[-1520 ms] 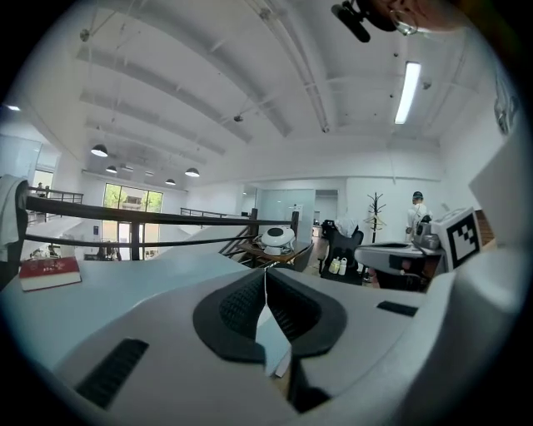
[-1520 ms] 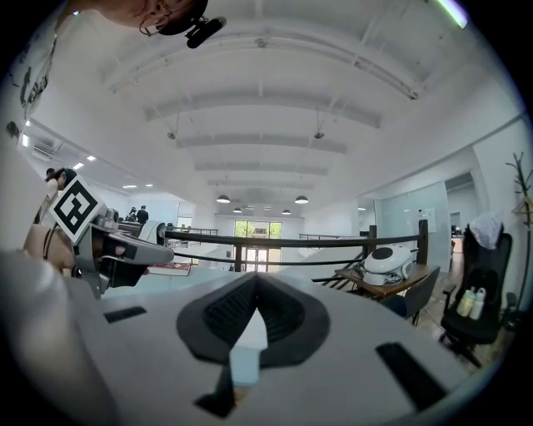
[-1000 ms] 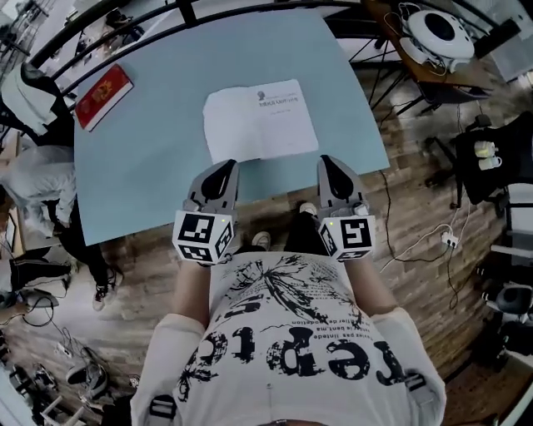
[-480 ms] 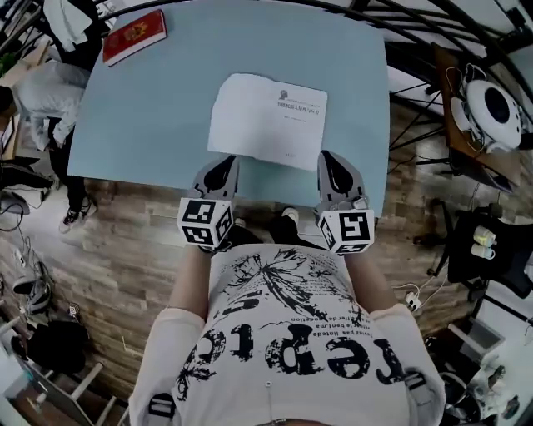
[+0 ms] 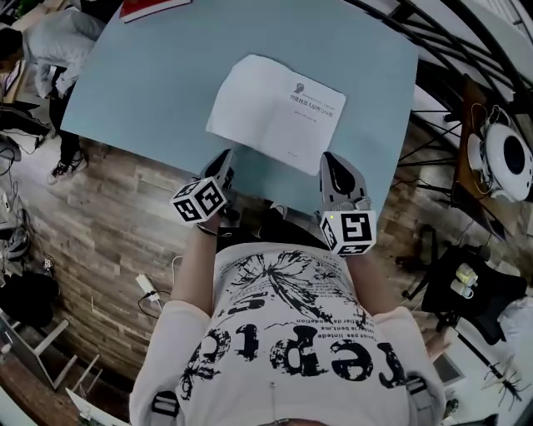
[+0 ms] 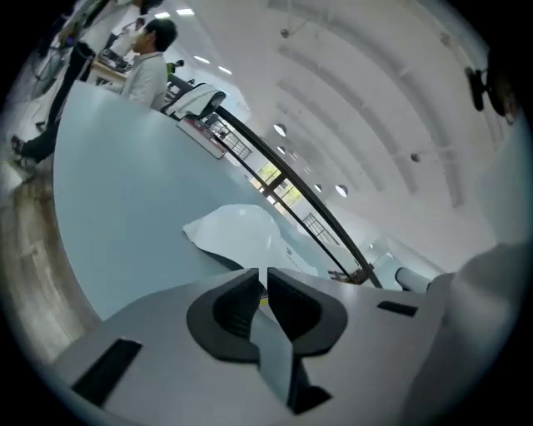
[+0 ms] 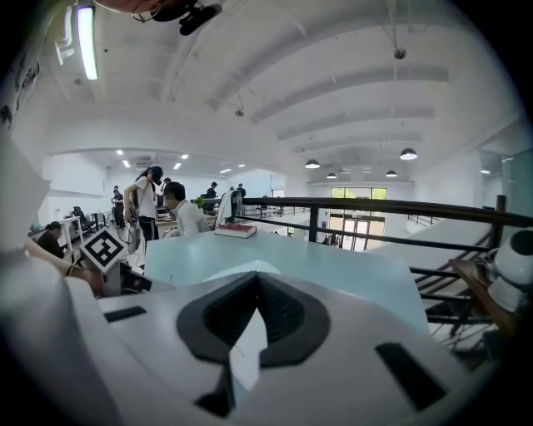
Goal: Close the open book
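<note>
The open book [image 5: 275, 104] lies flat on the light blue table [image 5: 150, 91], white pages up, with print on the right page. My left gripper [image 5: 223, 160] hovers at the table's near edge, just short of the book's near left corner and rolled to one side. Its jaws are starting to open: only a thin slit shows, with nothing in it. My right gripper [image 5: 331, 163] is shut and empty, near the book's near right corner. The book [image 6: 241, 237] rises beyond the left gripper [image 6: 263, 273]. Above the right gripper [image 7: 256, 276] only the book's pale top [image 7: 250, 268] shows.
A red closed book [image 5: 150, 8] lies at the table's far left corner. A black railing [image 7: 375, 204] runs behind the table. People [image 7: 179, 216] stand beyond the far end. A white round device [image 5: 508, 158] sits off to the right, over the wooden floor.
Both grippers have come down to the table's near edge. The left one has rolled, so its marker cube now sits tilted. The book has not moved.
</note>
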A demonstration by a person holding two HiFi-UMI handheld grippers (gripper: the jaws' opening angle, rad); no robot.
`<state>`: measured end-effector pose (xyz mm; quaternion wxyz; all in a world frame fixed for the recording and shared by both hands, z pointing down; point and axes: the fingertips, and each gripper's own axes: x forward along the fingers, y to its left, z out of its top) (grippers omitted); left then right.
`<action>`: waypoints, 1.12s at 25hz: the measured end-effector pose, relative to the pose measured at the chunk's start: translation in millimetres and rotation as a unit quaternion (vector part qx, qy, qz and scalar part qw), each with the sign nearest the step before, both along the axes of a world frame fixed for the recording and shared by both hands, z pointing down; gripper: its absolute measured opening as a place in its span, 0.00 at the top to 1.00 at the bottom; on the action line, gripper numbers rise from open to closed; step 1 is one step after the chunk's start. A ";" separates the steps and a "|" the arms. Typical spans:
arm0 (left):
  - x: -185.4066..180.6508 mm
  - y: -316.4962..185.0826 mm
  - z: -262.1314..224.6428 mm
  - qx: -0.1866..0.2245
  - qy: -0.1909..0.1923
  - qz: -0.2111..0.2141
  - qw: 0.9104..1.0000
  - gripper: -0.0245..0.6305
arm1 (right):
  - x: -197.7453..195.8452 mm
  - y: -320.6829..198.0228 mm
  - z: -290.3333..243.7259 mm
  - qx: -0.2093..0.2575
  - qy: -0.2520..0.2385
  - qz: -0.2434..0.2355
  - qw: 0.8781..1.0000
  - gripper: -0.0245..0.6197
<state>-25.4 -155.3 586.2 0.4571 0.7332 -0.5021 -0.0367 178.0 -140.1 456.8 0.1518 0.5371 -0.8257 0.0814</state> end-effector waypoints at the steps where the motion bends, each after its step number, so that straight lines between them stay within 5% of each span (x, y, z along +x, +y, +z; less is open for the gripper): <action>1: -1.0 -1.7 5.3 -0.004 0.023 -0.012 1.000 0.91 | -0.4 -1.8 1.9 -0.002 -0.002 -0.005 1.000 0.95; 6: 4.5 -13.9 23.2 -0.032 0.138 -0.051 0.989 0.73 | 1.1 -11.9 13.0 -0.009 -0.006 -0.013 1.000 0.95; 12: -7.9 -35.4 30.2 -0.043 0.250 -0.123 0.960 0.68 | 1.2 -21.1 21.7 -0.017 0.001 -0.021 1.000 0.95; 20: -9.9 -50.4 39.0 -0.063 0.271 -0.139 0.951 0.71 | 1.6 -29.4 15.7 -0.006 0.001 -0.010 1.000 0.95; 25: -14.0 -48.0 39.1 -0.069 0.300 -0.151 0.940 0.91 | 4.2 -27.5 9.6 -0.004 -0.001 0.005 1.000 0.95; 28: -10.9 -47.9 25.6 -0.048 0.287 -0.122 0.949 0.93 | 4.4 -25.5 5.4 -0.004 0.001 0.015 1.000 0.95</action>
